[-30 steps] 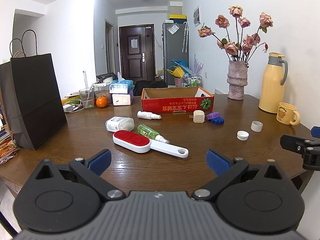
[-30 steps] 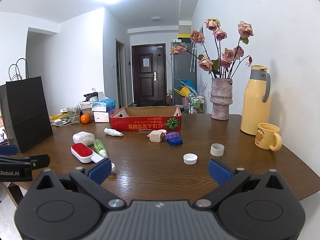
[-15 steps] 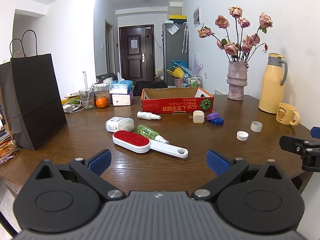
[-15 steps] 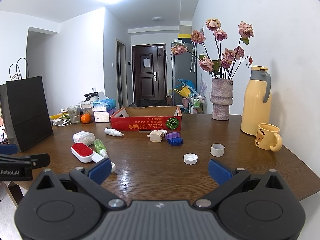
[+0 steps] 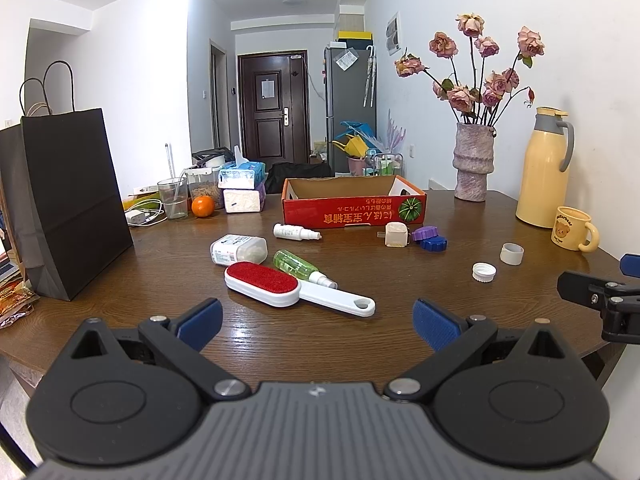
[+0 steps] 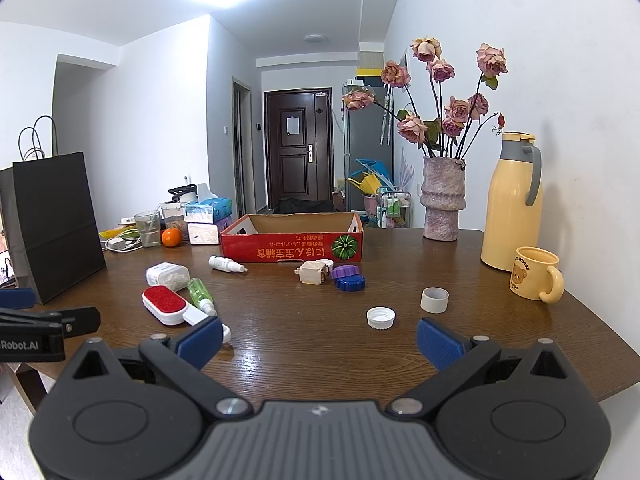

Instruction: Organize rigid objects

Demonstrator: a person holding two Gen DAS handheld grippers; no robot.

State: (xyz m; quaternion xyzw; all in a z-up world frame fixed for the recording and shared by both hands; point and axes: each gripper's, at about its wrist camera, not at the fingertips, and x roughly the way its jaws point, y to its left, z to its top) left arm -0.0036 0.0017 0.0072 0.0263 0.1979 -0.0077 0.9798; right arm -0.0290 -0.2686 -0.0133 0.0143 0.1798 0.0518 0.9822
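A red-and-white lint brush [image 5: 280, 286] [image 6: 168, 304] lies on the wooden table [image 5: 320, 344], touching a green spray bottle [image 5: 298, 266]. Behind them lie a white pill box [image 5: 239, 249], a small white bottle [image 5: 294, 232], a cream cube [image 5: 397, 234], purple and blue lids [image 5: 430, 239], a white cap [image 5: 484, 271] [image 6: 381, 317] and a grey ring [image 5: 511, 253] [image 6: 434, 299]. An open red cardboard box [image 5: 352, 204] [image 6: 292, 244] stands further back. My left gripper [image 5: 316, 322] is open and empty near the front edge, just before the brush. My right gripper [image 6: 318, 340] is open and empty, before the white cap.
A black paper bag [image 5: 64, 208] stands at the left. A vase of roses [image 5: 472, 164], a yellow thermos [image 5: 542, 176] and a yellow mug [image 5: 574, 229] stand at the right. A glass, an orange [image 5: 202, 205] and tissue packs [image 5: 242, 190] sit at the back left.
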